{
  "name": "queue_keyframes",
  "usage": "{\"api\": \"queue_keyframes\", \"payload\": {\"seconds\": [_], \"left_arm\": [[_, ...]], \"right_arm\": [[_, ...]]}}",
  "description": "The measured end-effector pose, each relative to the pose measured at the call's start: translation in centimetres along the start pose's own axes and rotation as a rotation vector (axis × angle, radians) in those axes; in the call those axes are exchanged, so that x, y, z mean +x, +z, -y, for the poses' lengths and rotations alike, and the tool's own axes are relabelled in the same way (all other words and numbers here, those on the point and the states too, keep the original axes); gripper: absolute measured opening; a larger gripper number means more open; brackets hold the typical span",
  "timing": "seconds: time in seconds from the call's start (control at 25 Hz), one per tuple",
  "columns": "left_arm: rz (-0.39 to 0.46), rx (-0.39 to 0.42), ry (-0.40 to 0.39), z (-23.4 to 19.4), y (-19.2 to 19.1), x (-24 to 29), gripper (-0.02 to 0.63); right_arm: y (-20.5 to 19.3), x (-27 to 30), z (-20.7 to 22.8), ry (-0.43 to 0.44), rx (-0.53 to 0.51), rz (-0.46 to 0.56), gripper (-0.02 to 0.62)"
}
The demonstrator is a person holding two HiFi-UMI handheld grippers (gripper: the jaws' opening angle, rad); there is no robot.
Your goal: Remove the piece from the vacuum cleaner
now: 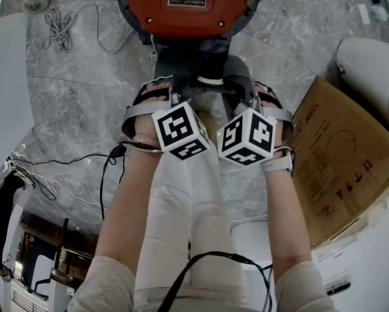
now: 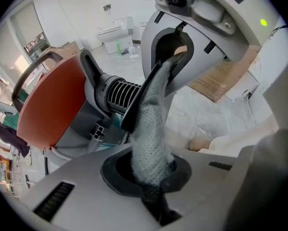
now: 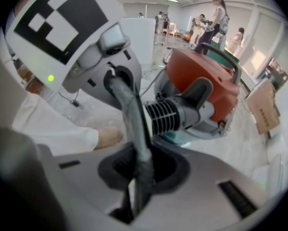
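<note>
**Two grippers at the vacuum's ribbed piece**

1. Vacuum [image 1: 188,5]: orange shell, standing on the marble floor [image 1: 77,90] straight ahead of my knees.
2. Piece [image 3: 167,115]: dark, ribbed, seated on the vacuum's grey front and facing me.
3. Left gripper [image 2: 171,64]: my mesh-faced fingers [image 2: 151,129] are pressed together with nothing seen between them, just beside the piece.
4. Right gripper [image 3: 118,84]: my fingers [image 3: 136,129] are drawn into one dark column against the piece's near end. Whether they pinch any part of it I cannot tell.
5. Both grippers angle toward each other.
6. Cardboard [image 1: 340,168]: flat at the floor's right side.
7. Cable [image 1: 59,28]: coiled at the floor's far left.
</note>
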State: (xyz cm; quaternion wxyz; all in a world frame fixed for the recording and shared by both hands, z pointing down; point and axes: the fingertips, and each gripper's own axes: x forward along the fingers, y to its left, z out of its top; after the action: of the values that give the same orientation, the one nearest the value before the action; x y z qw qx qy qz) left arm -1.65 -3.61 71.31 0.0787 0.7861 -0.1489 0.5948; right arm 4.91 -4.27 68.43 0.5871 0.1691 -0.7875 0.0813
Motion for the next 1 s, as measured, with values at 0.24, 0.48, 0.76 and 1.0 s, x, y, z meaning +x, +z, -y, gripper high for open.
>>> {"api": "queue_keyframes", "payload": {"seconds": [0.24,0.48,0.76,1.0], "left_arm": [[0.000,-0.019,0.001,0.2,0.1,-0.4,0.035],[0.000,-0.035,-0.004,0.4,0.0,-0.5,0.035],[-0.007,-0.057,-0.013,0.5,-0.2,-0.3,0.035],[0.011,-0.032,0.003,2.8,-1.2,-0.5,0.035]], "right_arm": [[0.1,-0.3,-0.1,-0.021,0.031,-0.003,0.051],[0.1,-0.6,-0.4,-0.030,0.025,-0.002,0.049],[-0.1,-0.4,-0.9,-0.019,0.031,0.002,0.044],[-0.8,-0.5,-3.3,-0.020,0.013,0.027,0.044]]}}
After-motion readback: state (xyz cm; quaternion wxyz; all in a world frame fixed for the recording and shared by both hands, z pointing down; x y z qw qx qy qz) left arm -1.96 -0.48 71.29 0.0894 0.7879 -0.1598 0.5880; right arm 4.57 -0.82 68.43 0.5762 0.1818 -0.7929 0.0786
